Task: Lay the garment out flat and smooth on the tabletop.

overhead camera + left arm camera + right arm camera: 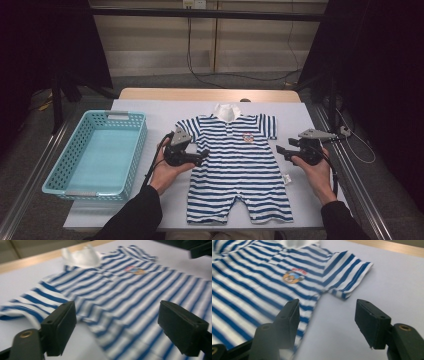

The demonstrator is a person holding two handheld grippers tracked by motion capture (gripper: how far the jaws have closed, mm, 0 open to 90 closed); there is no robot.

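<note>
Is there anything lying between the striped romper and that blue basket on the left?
Nothing visible does. The striped romper lies flat mid-table and the blue basket sits apart to its left on the white table cover. In between is the left gripper, open at the romper's edge, and its hand.

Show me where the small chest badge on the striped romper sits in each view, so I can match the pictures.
High view: the badge is right of the placket on the striped romper, between the two tools.
Left gripper view: the badge is upper centre-right, blurred, beyond the open jaws.
Right gripper view: the badge is upper centre-left, above the left jaw.
Shared landmark: the white collar, at the romper's top in every view.
</note>
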